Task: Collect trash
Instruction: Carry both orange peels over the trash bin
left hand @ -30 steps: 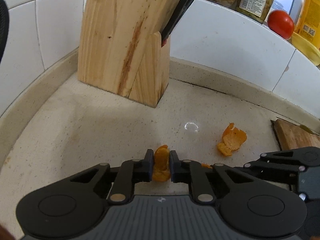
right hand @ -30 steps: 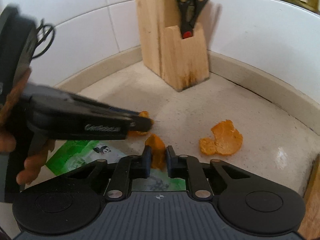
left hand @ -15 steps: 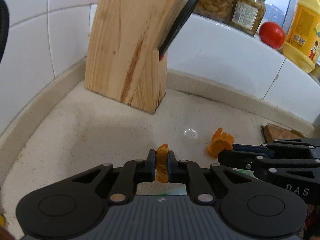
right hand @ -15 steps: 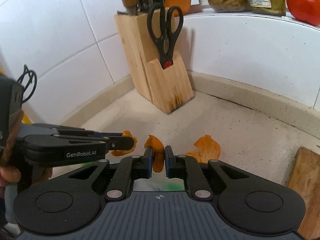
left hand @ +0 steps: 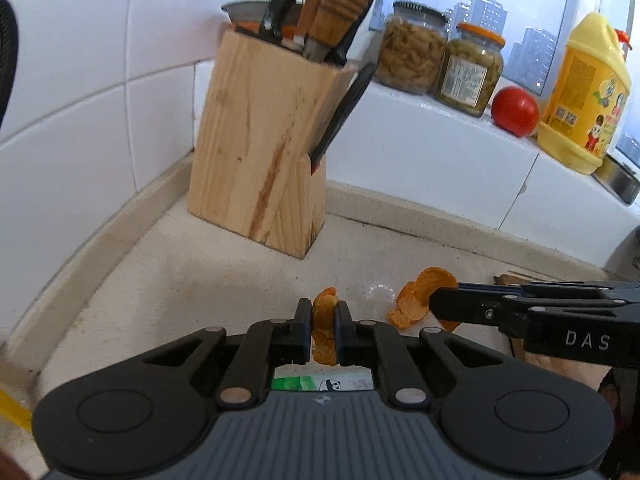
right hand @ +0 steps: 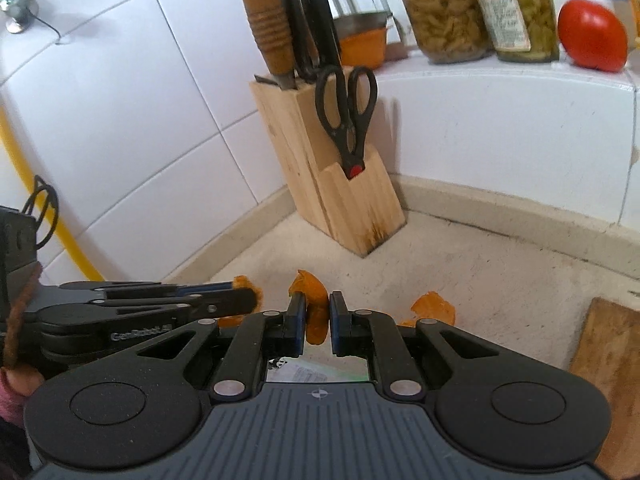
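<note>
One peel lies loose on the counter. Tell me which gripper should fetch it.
Probably right: the right gripper sits beside the loose peel; the left gripper is farther off. Both hold peel pieces.

Left gripper (left hand: 323, 322): jaws nearly closed, clamped on an orange peel piece (left hand: 322, 326), held above the counter, pointing toward the far corner. Right gripper (right hand: 317, 318): jaws likewise pinched on a second peel piece (right hand: 313, 312), level, just to the right of the left one. Both sit side by side, fingertips near each other. A hand (right hand: 18, 384) grips the left gripper's body.
</note>
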